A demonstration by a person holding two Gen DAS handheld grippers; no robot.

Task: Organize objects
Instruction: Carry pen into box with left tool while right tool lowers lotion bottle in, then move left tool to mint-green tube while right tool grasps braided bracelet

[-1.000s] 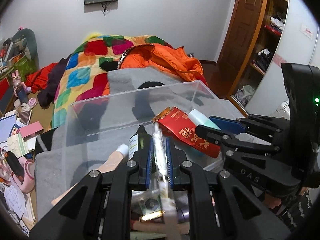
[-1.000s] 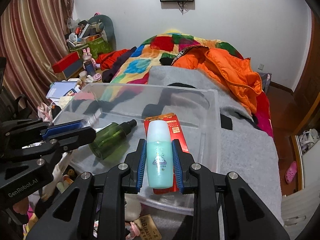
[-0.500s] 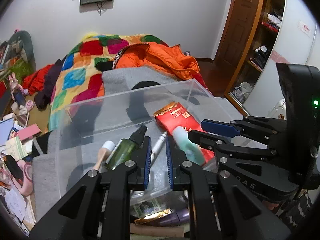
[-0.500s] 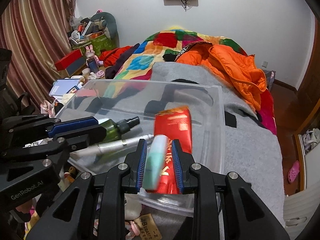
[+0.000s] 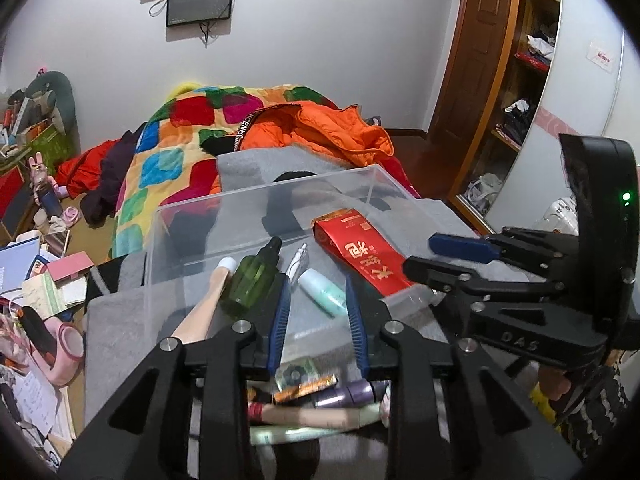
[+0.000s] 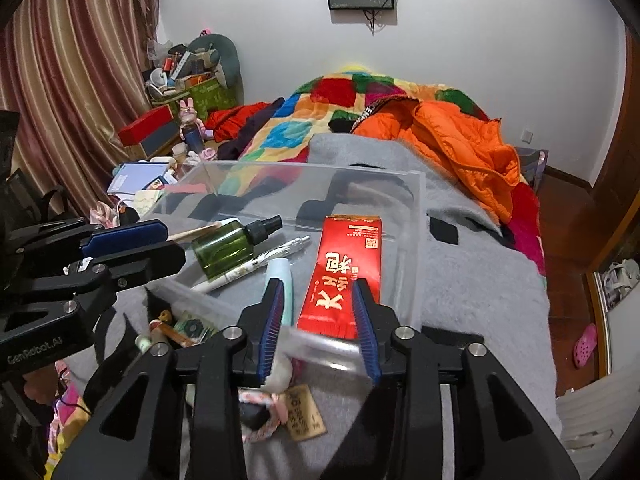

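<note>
Gaping empty, left gripper [image 5: 316,308] and right gripper [image 6: 318,312] just opened; pen [image 6: 256,266] lies in box [image 6: 416,216].

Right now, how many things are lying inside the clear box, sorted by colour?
Green: 1, the spray bottle
Red: 1, the flat packet
Pale blue-green: 1, the small bottle
White: 1, the pen
Beige: 1, the tube
Total: 5 in the clear box

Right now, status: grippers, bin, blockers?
Both jaws just opened: left gripper and right gripper empty. Pen and teal bottle lie in clear bin. No blockers seen.
</note>
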